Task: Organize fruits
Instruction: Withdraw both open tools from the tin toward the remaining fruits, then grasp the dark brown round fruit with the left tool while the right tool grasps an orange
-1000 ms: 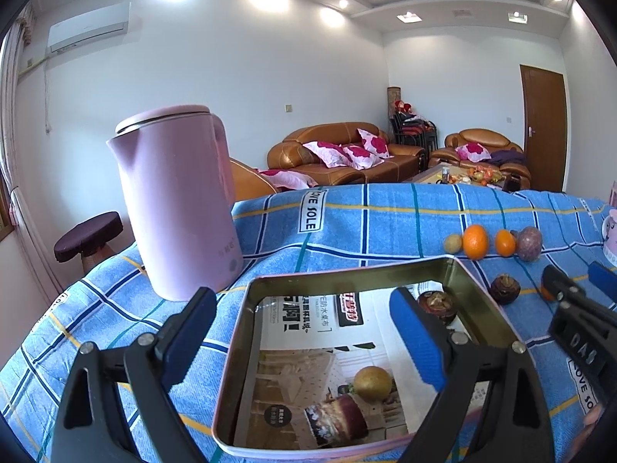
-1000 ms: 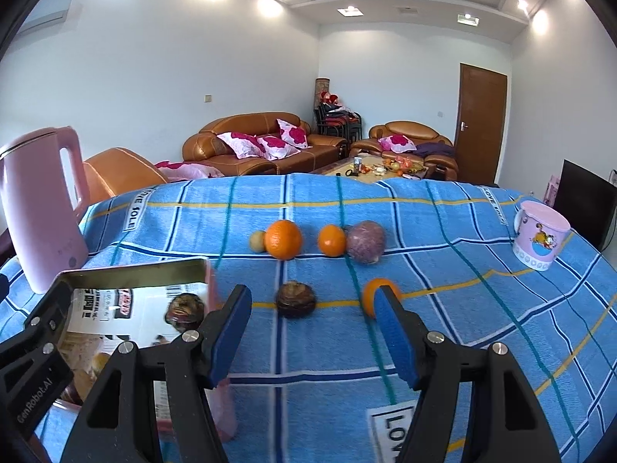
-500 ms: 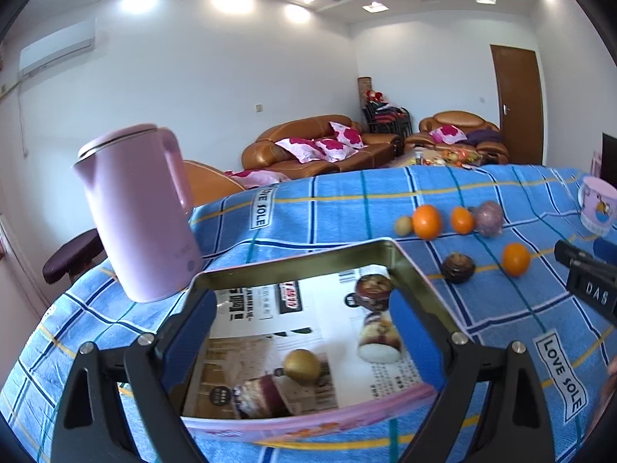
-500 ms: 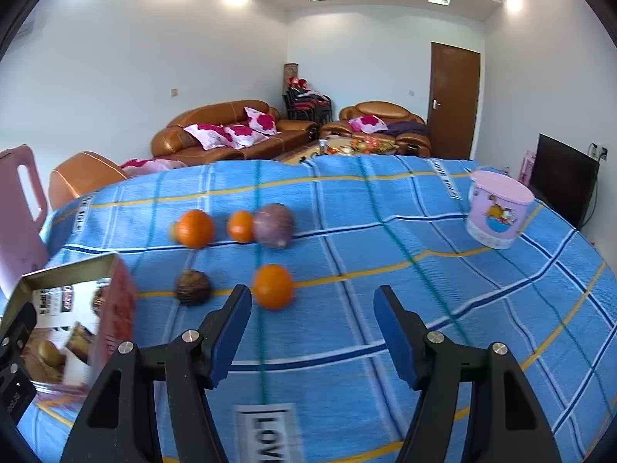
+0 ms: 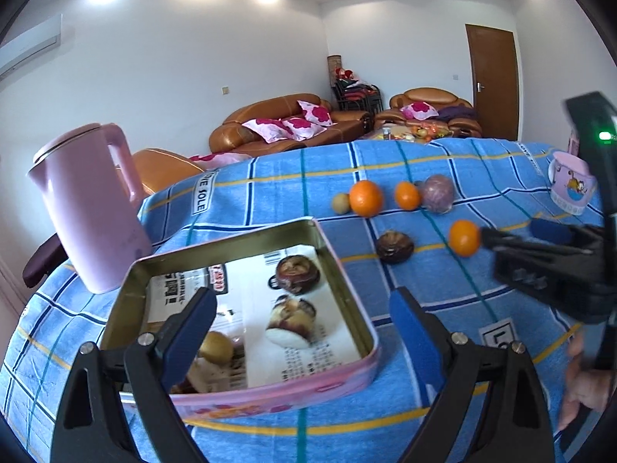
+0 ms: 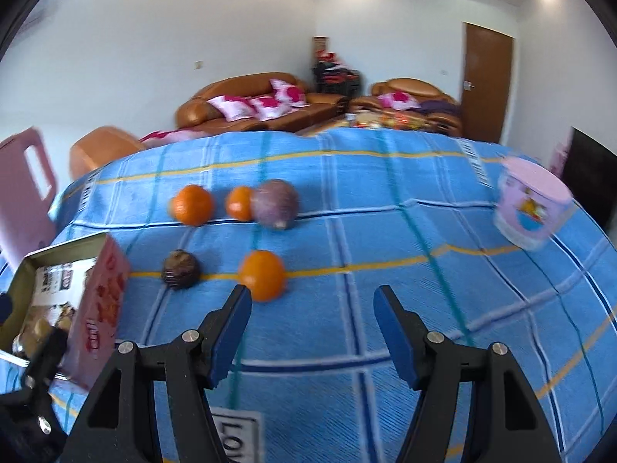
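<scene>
Both jaws of the left hand-held gripper are being held apart, empty, at lower centre over the tin, where several fruits are already lodged. The right hand-held gripper is likewise being held open and empty, just short of the nearest orange. Beyond, on the surface, a dark fruit, two oranges and a purple fruit are judged outstanding; roughly half is being recorded as done.

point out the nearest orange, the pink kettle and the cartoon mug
nearest orange [image 6: 262, 274], right wrist view, middle of its peel
pink kettle [image 5: 90, 212], left wrist view, middle of its side wall
cartoon mug [image 6: 530, 208], right wrist view, printed side wall
</scene>
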`<state>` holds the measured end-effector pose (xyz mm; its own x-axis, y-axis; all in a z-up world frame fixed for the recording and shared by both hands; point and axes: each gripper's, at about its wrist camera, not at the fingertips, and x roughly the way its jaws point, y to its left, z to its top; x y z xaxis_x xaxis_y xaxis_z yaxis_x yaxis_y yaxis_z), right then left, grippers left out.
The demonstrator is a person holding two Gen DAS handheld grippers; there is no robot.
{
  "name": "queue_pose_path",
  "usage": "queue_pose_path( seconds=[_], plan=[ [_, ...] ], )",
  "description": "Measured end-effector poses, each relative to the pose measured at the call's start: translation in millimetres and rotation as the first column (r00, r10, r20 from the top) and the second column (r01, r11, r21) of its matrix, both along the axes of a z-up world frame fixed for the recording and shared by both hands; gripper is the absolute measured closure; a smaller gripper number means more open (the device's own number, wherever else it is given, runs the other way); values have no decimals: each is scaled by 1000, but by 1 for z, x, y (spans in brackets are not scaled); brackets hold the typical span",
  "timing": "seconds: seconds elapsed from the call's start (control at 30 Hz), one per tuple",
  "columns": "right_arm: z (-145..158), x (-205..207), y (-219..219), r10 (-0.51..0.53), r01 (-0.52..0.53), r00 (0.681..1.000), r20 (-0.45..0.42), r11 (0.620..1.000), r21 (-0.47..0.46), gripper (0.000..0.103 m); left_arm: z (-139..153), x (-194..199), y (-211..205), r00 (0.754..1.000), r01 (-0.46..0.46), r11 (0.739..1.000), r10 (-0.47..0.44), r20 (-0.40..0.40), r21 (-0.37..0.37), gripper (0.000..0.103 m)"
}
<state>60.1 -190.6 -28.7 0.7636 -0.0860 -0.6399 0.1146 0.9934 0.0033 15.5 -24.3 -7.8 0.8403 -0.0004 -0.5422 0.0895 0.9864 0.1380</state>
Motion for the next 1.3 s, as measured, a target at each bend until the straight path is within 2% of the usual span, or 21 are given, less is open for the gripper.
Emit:
queue_pose_path(
  seconds=[0.2, 0.37, 0.5, 0.6, 0.77, 0.9, 1.0, 1.1, 1.13, 1.3],
  plan=[
    [-10, 39, 11, 87, -86, 994, -71, 996, 18, 36, 15, 19, 7, 1000, -11, 998, 10, -15, -67, 10],
    [-18, 55, 12, 116, -111, 985, -126, 993, 41, 37, 21, 32, -9, 1000, 23, 999, -22, 10, -23, 11],
    [-27, 62, 6, 144, -127, 975, -172, 986, 107, 57, 19, 47, -21, 1000, 22, 1000, -22, -18, -15, 14],
    [-27, 59, -2, 166, -139, 973, -158, 976, 170, 67, 14, 58, -32, 998, 22, 999, -24, -65, -31, 20],
    [-23, 49, -34, 95, -65, 990, -101, 963, 261, 67, 3, 76, -60, 991, 28, 999, -30, -127, -20, 24],
    [-13, 40, -61, -40, 49, 998, -44, 973, 228, 67, -11, 90, -80, 981, 23, 1000, -26, -190, -16, 33],
    [-7, 35, -79, -92, 92, 996, -15, 960, 264, 67, -23, 101, -90, 973, 6, 1000, -5, -230, 3, 40],
    [-5, 33, -84, -102, 101, 995, -9, 954, 282, 67, -35, 111, -93, 964, -23, 999, 30, -263, 30, 46],
    [-5, 33, -83, -100, 98, 995, -8, 954, 282, 67, -36, 113, -96, 963, -30, 998, 43, -264, 54, 46],
    [-2, 35, -77, -82, 79, 997, 0, 962, 262, 67, -35, 119, -97, 960, -66, 996, 79, -268, 58, 45]
  ],
)
